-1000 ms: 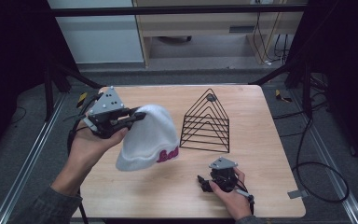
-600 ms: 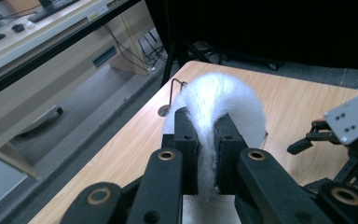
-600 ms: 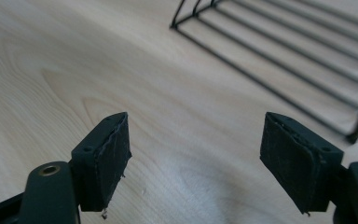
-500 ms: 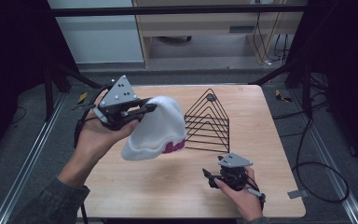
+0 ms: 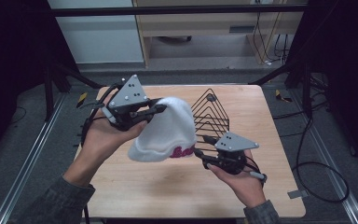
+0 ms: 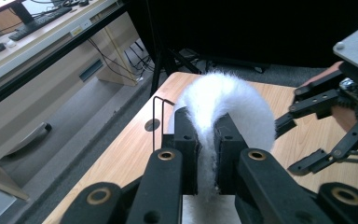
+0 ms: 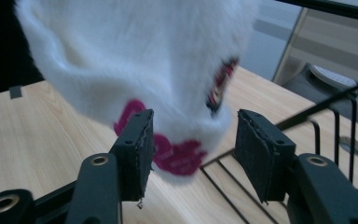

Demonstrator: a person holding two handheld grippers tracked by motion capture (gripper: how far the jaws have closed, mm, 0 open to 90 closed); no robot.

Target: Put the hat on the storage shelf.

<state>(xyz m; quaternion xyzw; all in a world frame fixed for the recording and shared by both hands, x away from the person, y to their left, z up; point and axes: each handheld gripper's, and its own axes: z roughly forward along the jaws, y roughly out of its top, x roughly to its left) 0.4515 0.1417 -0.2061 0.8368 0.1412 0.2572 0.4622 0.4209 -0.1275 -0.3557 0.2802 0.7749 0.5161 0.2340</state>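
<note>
A: The jaws first: our left gripper [image 6: 205,154] has its two black jaws pinched tight on a fold of the white fuzzy hat [image 5: 165,130]; in the left gripper view the fabric [image 6: 223,107] bulges up between the pads; do we agree?

B: We do; and our right gripper [image 7: 191,158] stands spread, its pads apart, with the hat's cuff [image 7: 186,116] hanging between and just beyond them; we cannot say that either pad touches the fabric.

A: And the hat itself?

B: We see it lifted off the table [image 5: 177,186], dangling from the left gripper [image 5: 142,112] over the middle of the wooden top; pink lettering [image 5: 184,151] shows on its lower edge; in the right gripper view the letters [image 7: 177,156] are blurred.

A: Just beside it, to its right, we have the black wire rack [image 5: 212,114], a triangular frame resting on the table; the right gripper [image 5: 205,154] sits low in front of that rack, near the hat's rim.

B: Beyond the table we see a pale cabinet [image 5: 98,37] and cables on the floor [image 5: 317,172].
</note>
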